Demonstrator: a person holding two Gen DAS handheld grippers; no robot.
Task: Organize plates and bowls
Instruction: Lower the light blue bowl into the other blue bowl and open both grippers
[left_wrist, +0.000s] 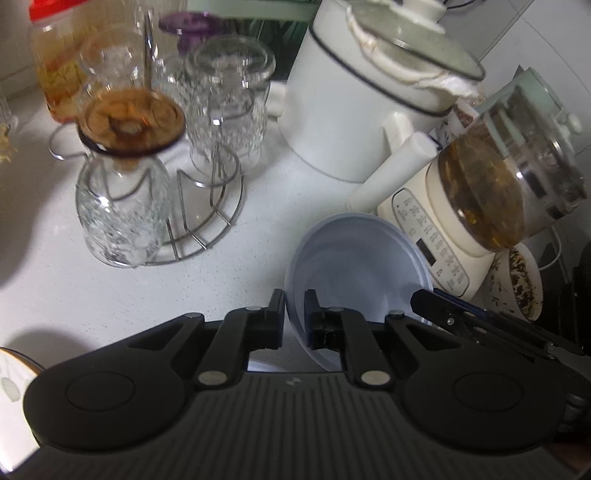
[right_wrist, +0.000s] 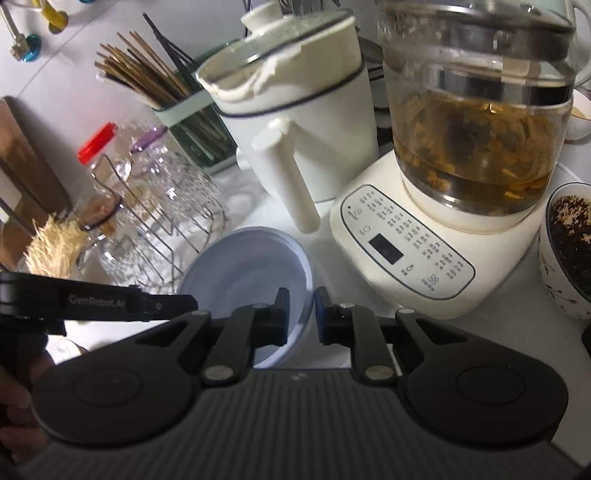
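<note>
Both tongs on the same pale blue bowl (left_wrist: 354, 273), one per side of the rim. Left tongs (left_wrist: 294, 319) pinching the near-left rim wall: one finger outside, one inside, narrow gap filled by the wall. Right tongs (right_wrist: 301, 317) pinching the right rim the same way. In the left view the right tongs' tip shows at the bowl's far-right edge; in the right view the left tongs' arm comes in at the bowl's left.

Step, as I read it: two-handed grasp made, bowl tilted up toward the cameras, not yet carried anywhere. Can't tell if its base is clear of the bench (left_wrist: 110, 295) or resting on something; a pale rim shows just under it in the left view, maybe another dish.

Next move calls for: both hands lifting together, kept level, same spacing, or the rim slips out of one pinch. Pot handle (right_wrist: 291, 184) hangs just behind the bowl, kettle base (right_wrist: 406, 251) right beside it. Tight exit, so come toward the cameras, not back.

Containers, relative to the bowl:
- Bowl itself: empty.
- Glass kettle (right_wrist: 476, 140) on the base, right-behind: amber liquid with brown solids, roughly half full.
- Patterned bowl (right_wrist: 565, 254), far right: dark crumbly stuff inside, looks like dregs.
- White pot (right_wrist: 295, 110) behind: lid askew, contents hidden.
- Wire rack (left_wrist: 207, 221) to the left: upturned glasses, empty.
- Red-capped jar (left_wrist: 55, 74) behind the rack: yellowish contents, blurred.
- Chopstick holder (right_wrist: 195, 129) behind-left: chopsticks.
</note>
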